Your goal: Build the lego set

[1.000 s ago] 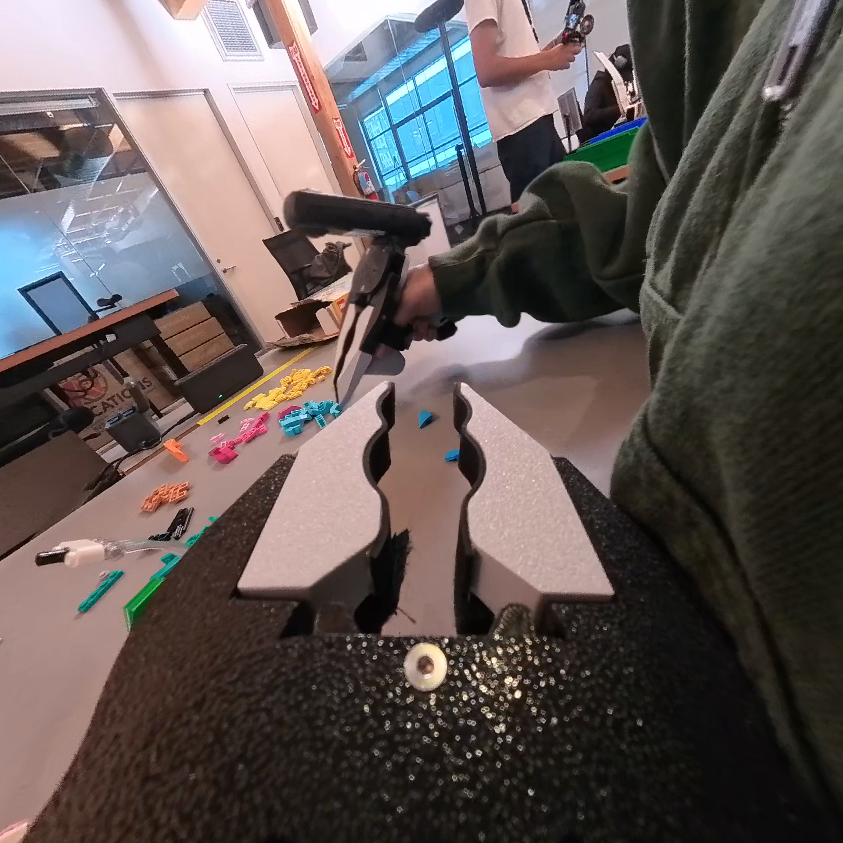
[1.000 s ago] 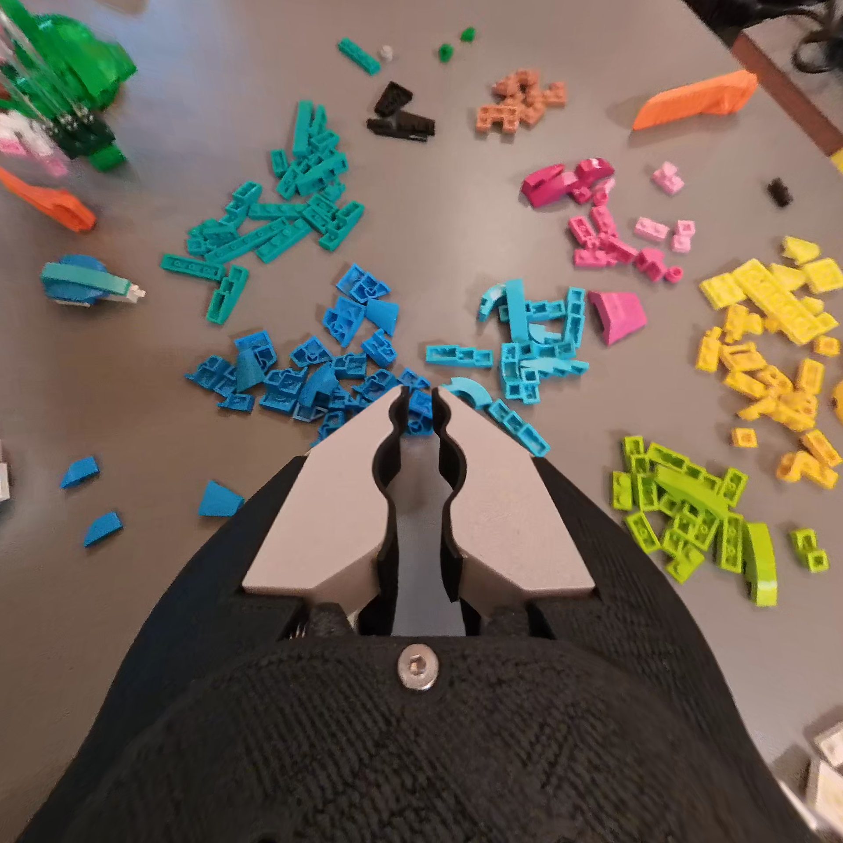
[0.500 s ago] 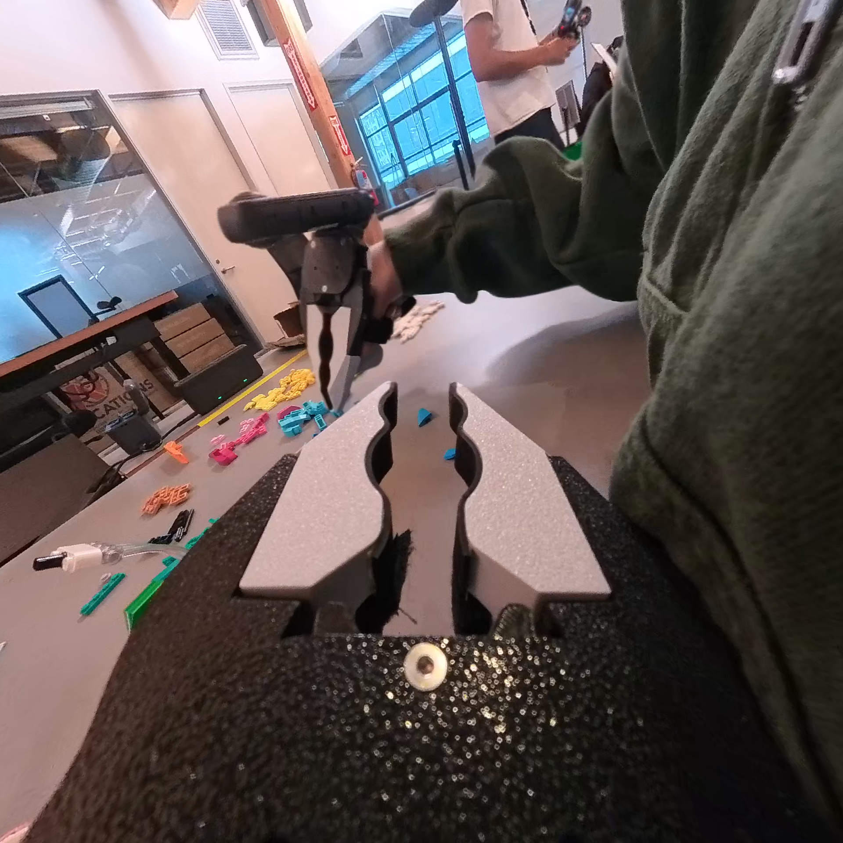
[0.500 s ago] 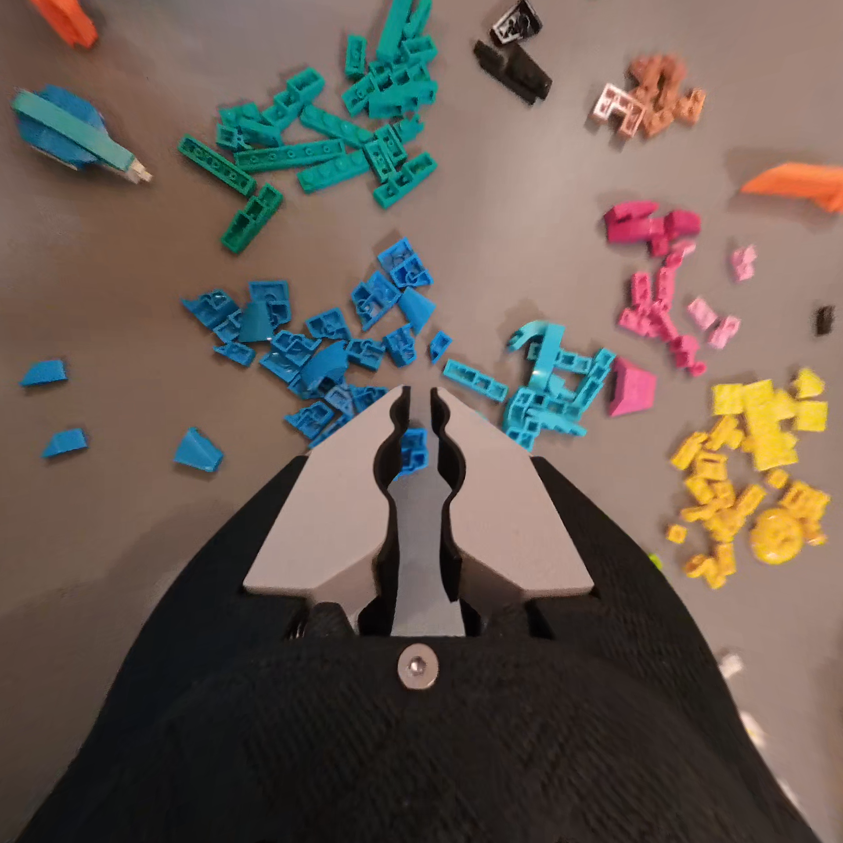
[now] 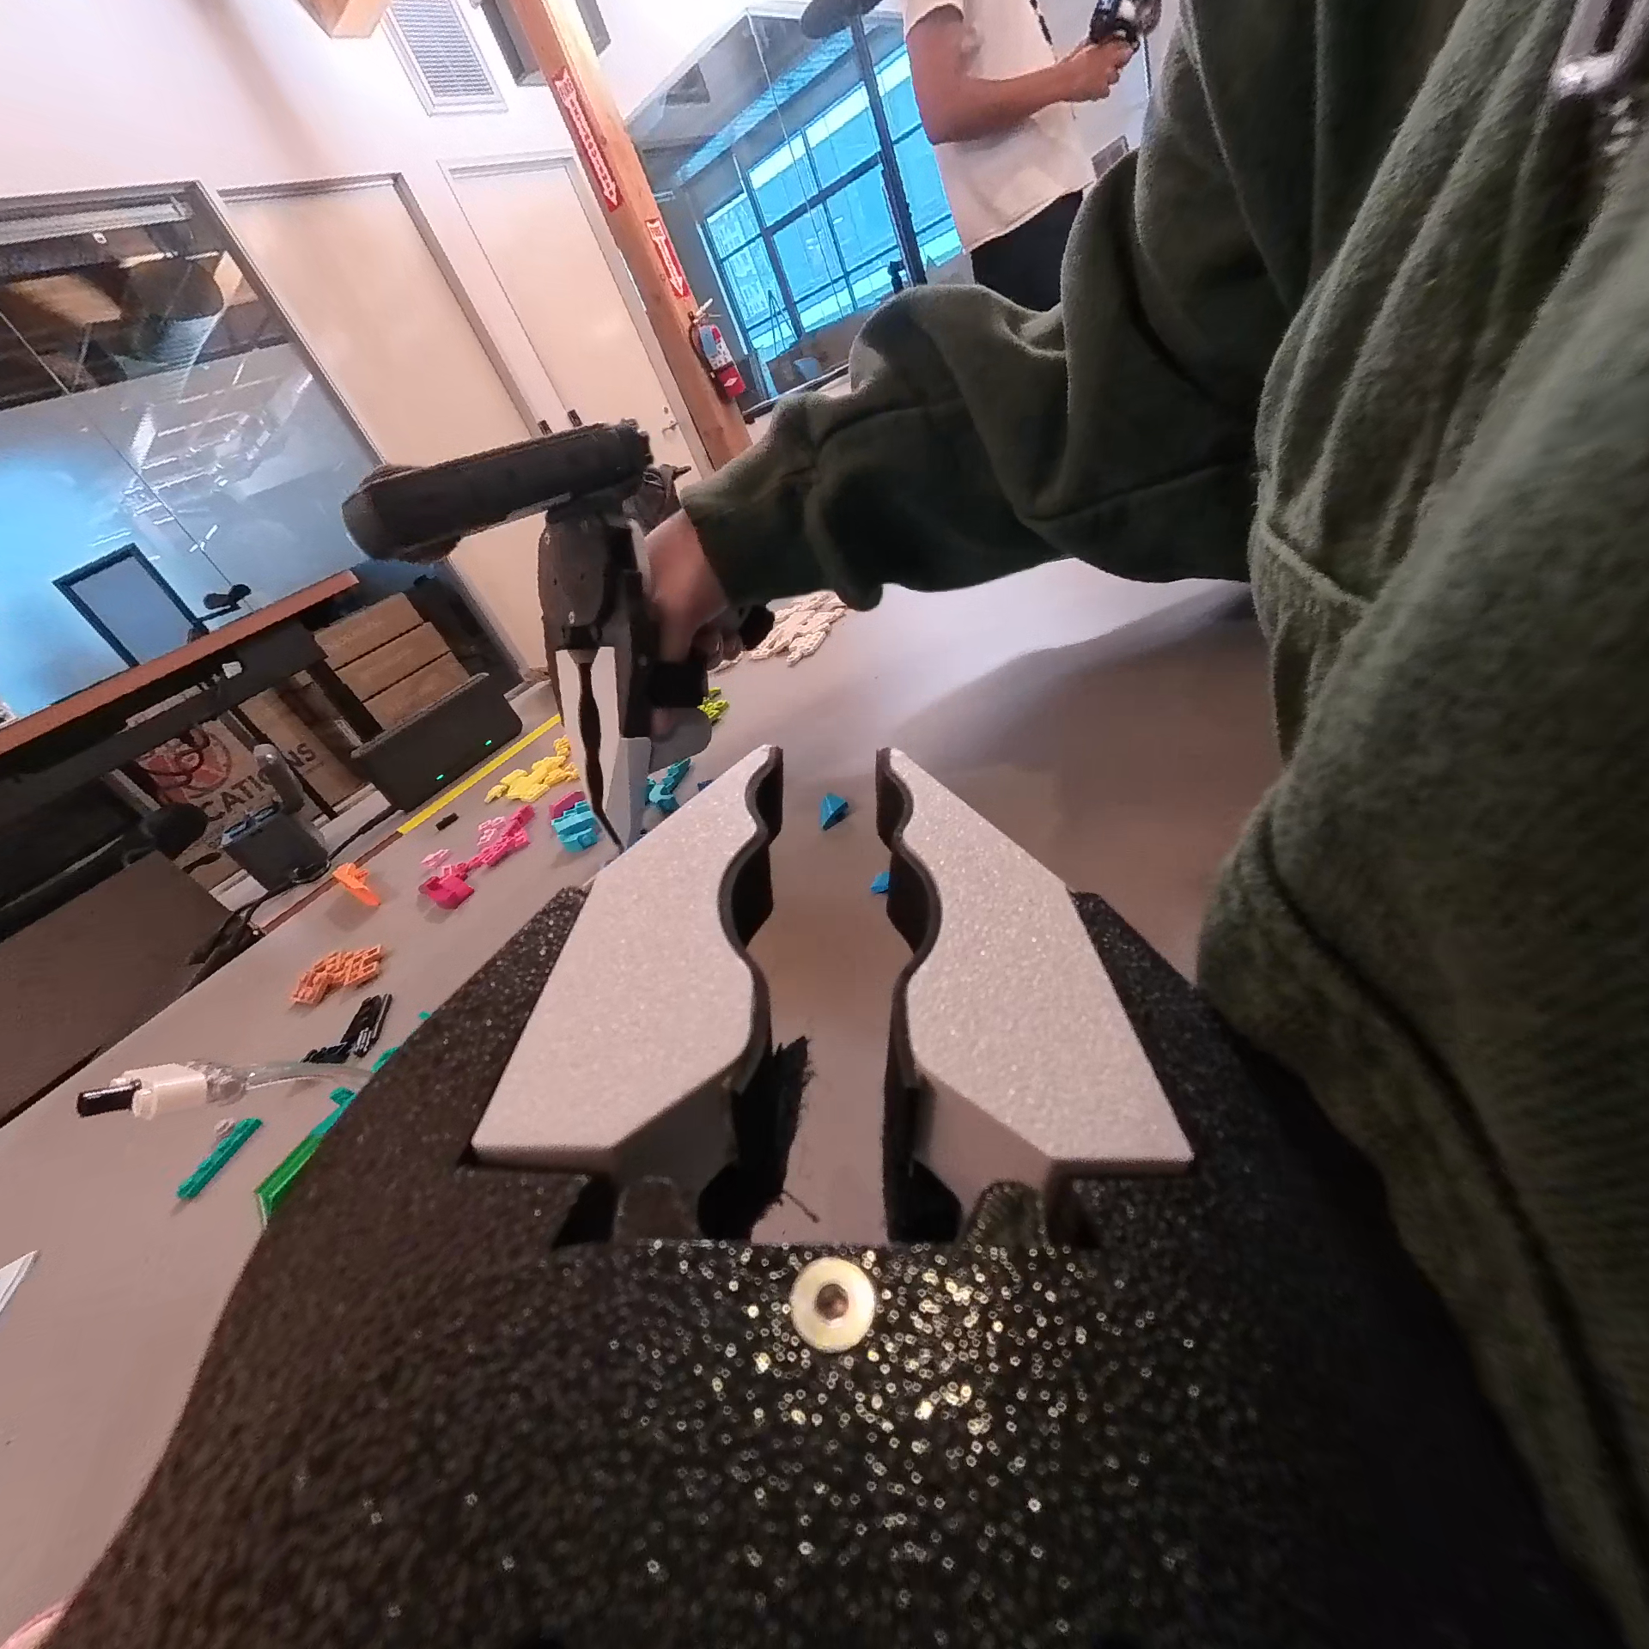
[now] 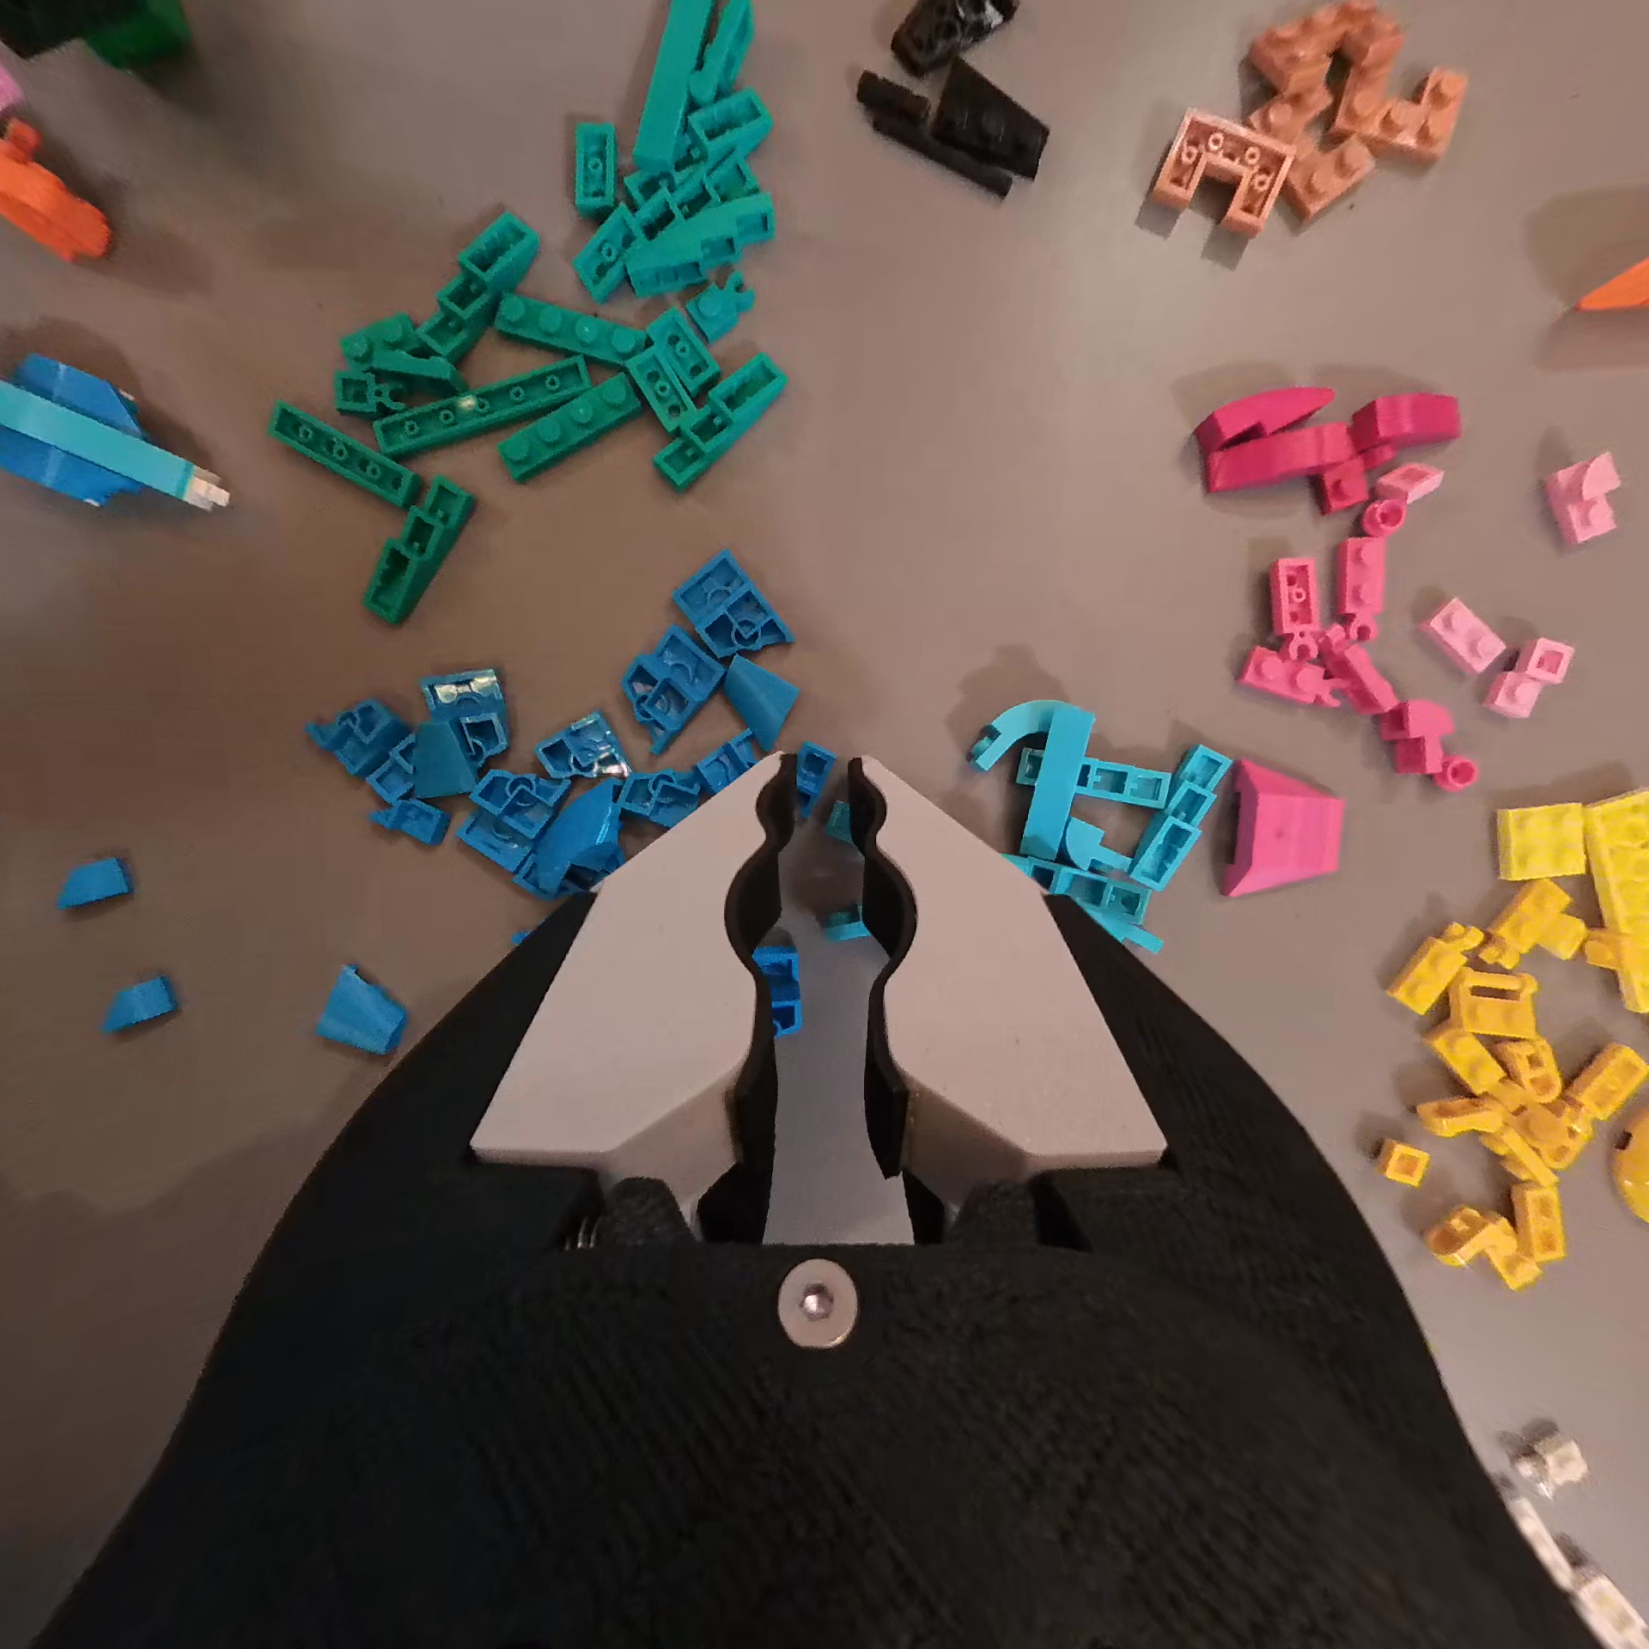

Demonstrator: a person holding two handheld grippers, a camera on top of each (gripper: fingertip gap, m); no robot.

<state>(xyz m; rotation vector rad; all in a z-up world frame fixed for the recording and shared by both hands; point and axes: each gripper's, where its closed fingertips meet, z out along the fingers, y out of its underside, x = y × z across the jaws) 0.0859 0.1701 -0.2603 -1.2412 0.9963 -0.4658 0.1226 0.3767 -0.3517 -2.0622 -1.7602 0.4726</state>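
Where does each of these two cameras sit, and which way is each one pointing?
Left wrist view: sits on the left tongs, held low, looking level across the grey table; it shows the green sleeve and the hand.
Right wrist view: sits on the right tongs, looking straight down at the blue bricks; only the tongs show.
Shared: the left view sees the right tongs too, and both see the pink bricks.
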